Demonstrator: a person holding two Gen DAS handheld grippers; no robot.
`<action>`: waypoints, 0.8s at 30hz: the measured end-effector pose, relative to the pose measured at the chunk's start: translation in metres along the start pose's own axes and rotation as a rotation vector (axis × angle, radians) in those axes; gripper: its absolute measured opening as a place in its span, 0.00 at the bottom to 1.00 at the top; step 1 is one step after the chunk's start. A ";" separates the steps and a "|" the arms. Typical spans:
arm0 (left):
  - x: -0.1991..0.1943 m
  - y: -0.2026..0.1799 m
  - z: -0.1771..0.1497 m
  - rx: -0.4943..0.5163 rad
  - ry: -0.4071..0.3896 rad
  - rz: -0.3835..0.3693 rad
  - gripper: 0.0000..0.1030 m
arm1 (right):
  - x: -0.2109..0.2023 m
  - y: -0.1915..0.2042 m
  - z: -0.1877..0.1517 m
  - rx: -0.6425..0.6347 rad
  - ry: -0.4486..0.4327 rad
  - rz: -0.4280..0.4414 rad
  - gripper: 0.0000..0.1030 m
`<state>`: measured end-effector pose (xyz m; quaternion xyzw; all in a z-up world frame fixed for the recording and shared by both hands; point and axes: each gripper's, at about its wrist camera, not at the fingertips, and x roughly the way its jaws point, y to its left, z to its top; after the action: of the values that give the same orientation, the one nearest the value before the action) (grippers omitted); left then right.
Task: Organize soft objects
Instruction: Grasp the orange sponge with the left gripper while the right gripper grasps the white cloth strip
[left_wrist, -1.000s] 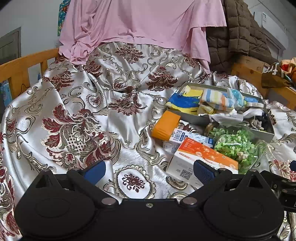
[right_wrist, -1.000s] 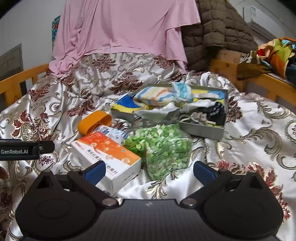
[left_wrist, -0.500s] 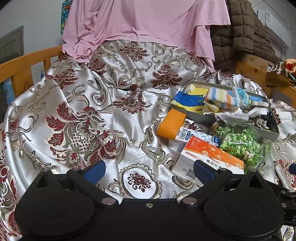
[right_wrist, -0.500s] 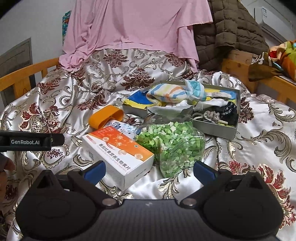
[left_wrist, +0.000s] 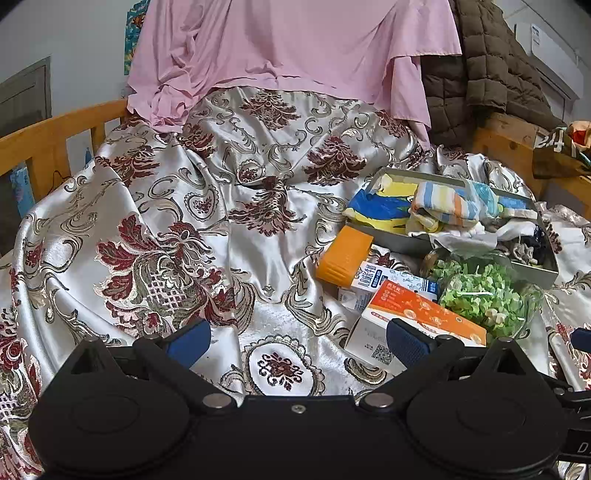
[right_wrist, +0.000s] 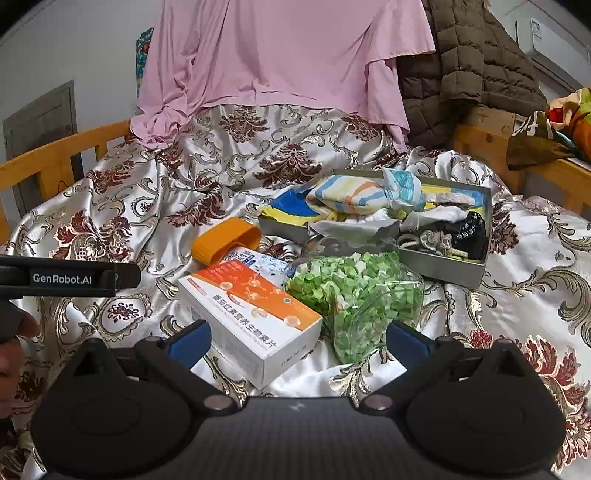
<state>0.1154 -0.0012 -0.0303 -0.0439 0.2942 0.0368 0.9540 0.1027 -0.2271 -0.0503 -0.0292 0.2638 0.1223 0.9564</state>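
— Left gripper (left_wrist: 297, 338)?
— Spread wide, empty, hovering over bedspread (left_wrist: 177, 229) left of grey tray (left_wrist: 532, 275).
— Right gripper (right_wrist: 297, 338)?
— Also wide apart, gripping nothing, just short of orange box (right_wrist: 251, 314) and green bag (right_wrist: 354, 295). Striped cloth (right_wrist: 354, 197) piled in the tray.

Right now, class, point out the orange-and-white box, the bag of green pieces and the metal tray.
Orange-and-white box (right_wrist: 255, 306), right wrist view, on its orange top face.
Bag of green pieces (right_wrist: 354, 291), right wrist view, mid-bag.
Metal tray (right_wrist: 443, 267), right wrist view, near wall.
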 end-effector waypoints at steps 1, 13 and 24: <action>0.000 0.000 0.000 -0.002 -0.002 0.001 0.98 | 0.000 0.000 0.000 0.000 -0.005 0.001 1.00; 0.017 -0.003 0.020 -0.040 0.014 -0.016 0.99 | 0.014 -0.008 0.017 -0.022 -0.046 0.009 1.00; 0.065 -0.018 0.047 0.025 0.021 -0.033 0.99 | 0.048 -0.021 0.027 -0.100 -0.087 -0.007 1.00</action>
<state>0.1968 -0.0114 -0.0266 -0.0369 0.3037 0.0171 0.9519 0.1608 -0.2339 -0.0516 -0.0727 0.2155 0.1332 0.9646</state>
